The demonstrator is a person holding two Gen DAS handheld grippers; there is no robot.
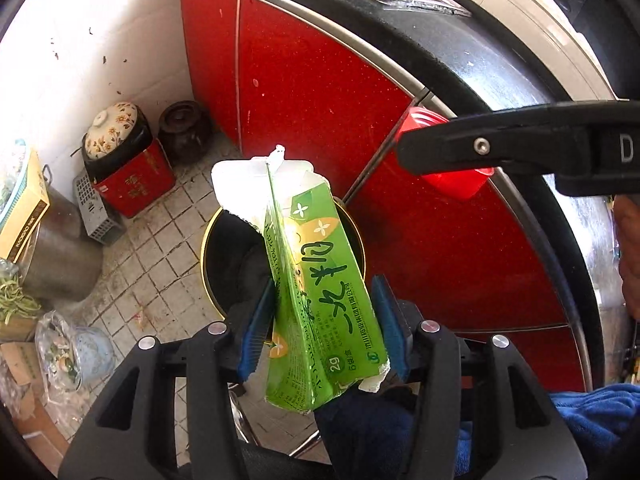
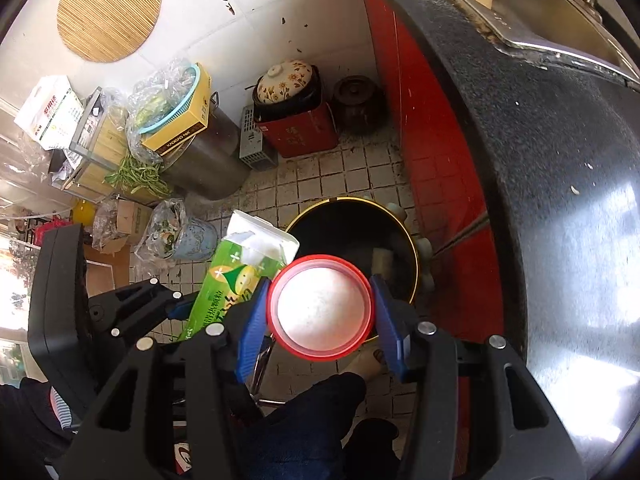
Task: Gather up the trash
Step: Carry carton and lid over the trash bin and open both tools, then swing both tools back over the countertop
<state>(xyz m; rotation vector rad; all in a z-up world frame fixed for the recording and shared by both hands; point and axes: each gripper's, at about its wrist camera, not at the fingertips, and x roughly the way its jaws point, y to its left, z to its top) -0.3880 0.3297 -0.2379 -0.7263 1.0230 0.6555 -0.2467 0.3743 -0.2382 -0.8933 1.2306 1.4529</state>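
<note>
Left wrist view: bin (image 1: 224,240) sits on the tiled floor (image 1: 160,248) at about 12 o'clock from the left gripper (image 1: 320,320), w/ the red cabinet (image 1: 312,92) hard against its 3 o'clock side. Open floor only toward 9 o'clock, then pots and boxes by the wall. Green carton (image 1: 316,280) is clamped between the blue pads (image 1: 256,328), torn white end pointing away over the bin mouth, printed end sticking back past the pads. Gripper aims steeply down. Right gripper's black finger crosses at 2 o'clock w/ the red cup (image 1: 440,180) under it.

Right wrist view: right gripper (image 2: 320,316) squeezes the cup (image 2: 320,308), one pad on each side of the rim, mouth facing the cam, white inside. Bin (image 2: 356,232) just beyond at 12 o'clock, partly covered by the cup. Black counter (image 2: 540,160) edge and cabinet (image 2: 432,140) crowd 3 o'clock; tiles free at 11 o'clock. Carton (image 2: 240,268) at 10 o'clock, touching or just beside the cup, can't tell. Left gripper (image 2: 182,308) at 9 o'clock. Also pointing steeply down; dark trouser leg (image 2: 304,428) at 6 o'clock.
</note>
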